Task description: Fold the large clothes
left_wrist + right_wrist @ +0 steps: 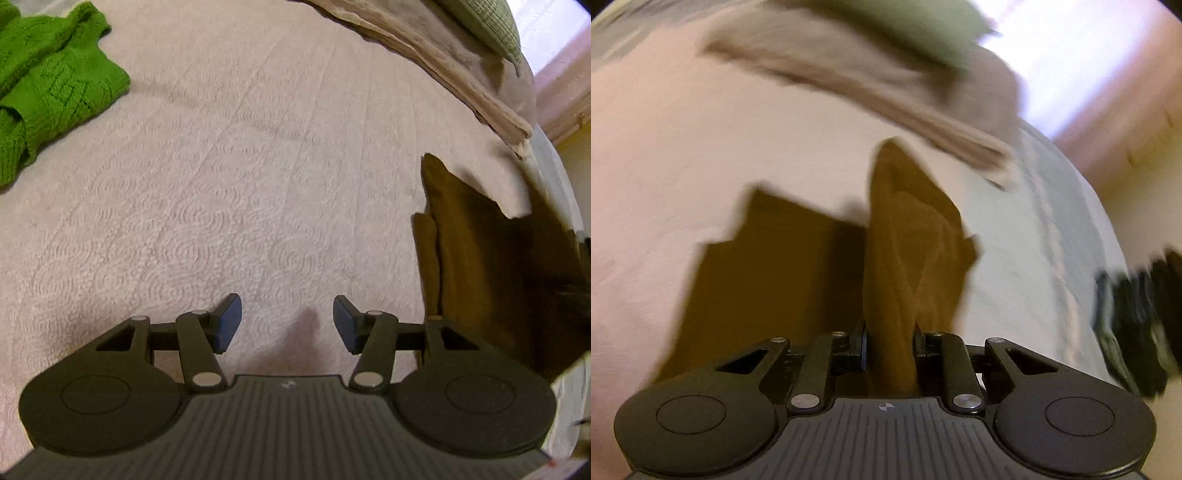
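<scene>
Brown garment (908,236) (bunched) pinched in right gripper (890,350).

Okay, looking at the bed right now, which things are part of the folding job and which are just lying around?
Part of the job:
- brown garment, pinched in the right claw
- left claw, open and empty over the bedspread
- green knit sweater, possibly next to fold

Just lying about:
- beige blanket
- green pillow

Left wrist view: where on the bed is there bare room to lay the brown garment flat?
The widest free patch is the pale quilt ahead of the open left hand-held gripper, bordered by the green sweater, the tan blanket and the brown garment. The right edge is crowded.
</scene>
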Available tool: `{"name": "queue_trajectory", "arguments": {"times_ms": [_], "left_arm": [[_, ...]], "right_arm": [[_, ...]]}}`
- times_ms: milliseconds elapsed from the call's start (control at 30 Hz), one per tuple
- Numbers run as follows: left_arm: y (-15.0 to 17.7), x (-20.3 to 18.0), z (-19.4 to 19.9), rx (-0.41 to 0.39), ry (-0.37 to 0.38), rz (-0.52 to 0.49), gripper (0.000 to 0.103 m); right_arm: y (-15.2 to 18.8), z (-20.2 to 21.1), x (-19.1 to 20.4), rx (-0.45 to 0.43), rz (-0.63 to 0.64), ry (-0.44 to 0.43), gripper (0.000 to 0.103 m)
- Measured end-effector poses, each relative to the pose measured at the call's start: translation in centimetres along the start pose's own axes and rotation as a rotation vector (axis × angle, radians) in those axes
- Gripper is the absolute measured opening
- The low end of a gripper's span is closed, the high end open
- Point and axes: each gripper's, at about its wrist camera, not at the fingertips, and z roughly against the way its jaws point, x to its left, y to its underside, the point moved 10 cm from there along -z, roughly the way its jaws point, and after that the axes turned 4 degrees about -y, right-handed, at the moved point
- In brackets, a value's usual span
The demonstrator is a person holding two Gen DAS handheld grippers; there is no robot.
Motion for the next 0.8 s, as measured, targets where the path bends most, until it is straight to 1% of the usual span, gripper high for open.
{"name": "queue_trajectory", "arguments": {"times_ms": [33,67,100,133,167,200,233,267,300,333,367,400,467,500,567,633,667,733,800], "left_arm": [[0.1,0.2,-0.2,0.004,0.007,-0.009,0.050],[0.3,0.4,-0.3,0.008,0.011,-0.019,0.050],[0.5,0.4,-0.3,0.010,0.015,-0.033,0.050],[0.5,0.3,-0.4,0.012,0.019,-0.046,0.050],[0.4,0.2,-0.4,0.014,0.022,-0.058,0.050],[0.4,0.2,-0.3,0.015,0.030,-0.061,0.050],[0.4,0.1,-0.2,0.020,0.044,-0.051,0.050],[0.3,0.1,-0.1,0.032,0.056,-0.037,0.050],[0.3,-0.1,0.2,0.043,0.082,-0.017,0.050],[0.1,-0.8,0.6,0.047,0.118,0.003,0.050],[-0.1,-1.6,1.0,0.049,0.151,0.015,0.049],[-0.3,-2.6,1.4,0.053,0.193,0.022,0.049],[-0.7,-5.3,1.9,0.075,0.305,0.048,0.049],[-0.8,-6.7,1.9,0.094,0.361,0.068,0.049],[-1.1,-9.2,1.1,0.132,0.432,0.092,0.049],[-0.9,-11.5,-0.4,0.182,0.477,0.101,0.049],[-0.8,-12.5,-1.4,0.208,0.483,0.103,0.049],[-0.5,-13.7,-3.1,0.238,0.466,0.109,0.049],[-0.4,-14.6,-4.3,0.261,0.456,0.108,0.049]], "right_arm": [[0.2,-1.0,2.8,0.009,0.037,-0.003,0.017],[0.9,-2.1,5.1,0.026,0.066,-0.012,0.025],[2.0,-3.6,7.5,0.067,0.106,-0.037,0.034],[3.1,-4.5,8.9,0.092,0.159,-0.027,0.038],[3.5,-4.5,9.5,0.075,0.217,0.016,0.040],[3.4,-4.1,9.5,0.062,0.240,0.021,0.042],[3.3,-3.4,9.2,0.061,0.228,-0.019,0.050],[3.2,-2.4,8.5,0.067,0.191,-0.081,0.059],[2.9,-1.0,7.8,0.053,0.142,-0.150,0.061],[2.1,0.3,7.6,0.032,0.106,-0.202,0.063],[2.0,1.9,6.6,0.011,0.078,-0.253,0.063],[2.1,3.2,5.8,0.002,0.056,-0.278,0.063],[2.9,4.8,2.5,0.001,-0.028,-0.303,0.063],[3.0,5.0,0.6,0.005,-0.094,-0.296,0.063],[4.1,4.6,-4.0,0.027,-0.231,-0.234,0.063],[5.9,3.4,-8.0,0.056,-0.333,-0.165,0.063],[7.0,2.2,-9.8,0.083,-0.384,-0.139,0.063],[8.9,0.4,-12.6,0.114,-0.479,-0.124,0.063],[10.5,-2.2,-14.3,0.175,-0.544,-0.129,0.063]]}}
